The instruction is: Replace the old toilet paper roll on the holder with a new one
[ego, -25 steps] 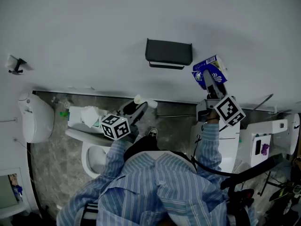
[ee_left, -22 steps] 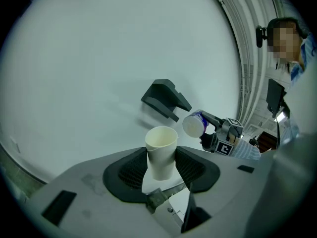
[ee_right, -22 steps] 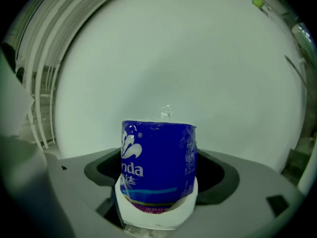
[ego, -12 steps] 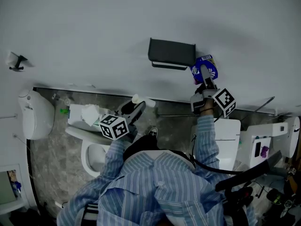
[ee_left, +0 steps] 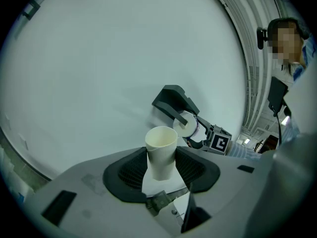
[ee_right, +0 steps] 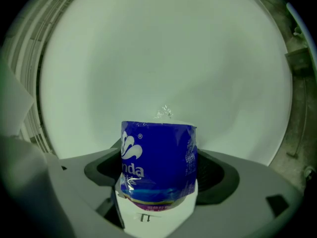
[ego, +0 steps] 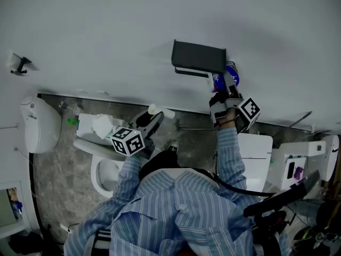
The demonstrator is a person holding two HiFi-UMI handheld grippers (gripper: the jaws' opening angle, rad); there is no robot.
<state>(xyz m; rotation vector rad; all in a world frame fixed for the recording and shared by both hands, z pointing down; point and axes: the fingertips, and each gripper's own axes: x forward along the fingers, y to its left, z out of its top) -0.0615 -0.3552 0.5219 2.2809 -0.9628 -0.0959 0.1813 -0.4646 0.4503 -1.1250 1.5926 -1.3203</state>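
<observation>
The dark holder [ego: 199,57] is fixed to the white wall; the left gripper view shows the holder [ee_left: 172,100] from the side. My right gripper [ego: 226,89] is shut on a new roll in blue wrapping [ego: 228,74], held right against the holder's right end. In the right gripper view the blue roll [ee_right: 158,162] fills the jaws of the right gripper [ee_right: 158,187]. My left gripper [ego: 154,117] hangs lower left, shut on an empty cardboard tube [ego: 160,111]. That tube [ee_left: 161,150] stands upright between the left gripper's [ee_left: 161,170] jaws.
A toilet [ego: 101,167] with a lid and a white packet [ego: 101,128] sits below left. A white cabinet [ego: 258,156] stands under the right arm. A small wall fitting [ego: 17,64] and a white bin [ego: 40,128] are at the far left.
My right gripper has moved left and down with the blue roll, from beside the holder to its right end, and has rolled. The left gripper and the tube have hardly moved.
</observation>
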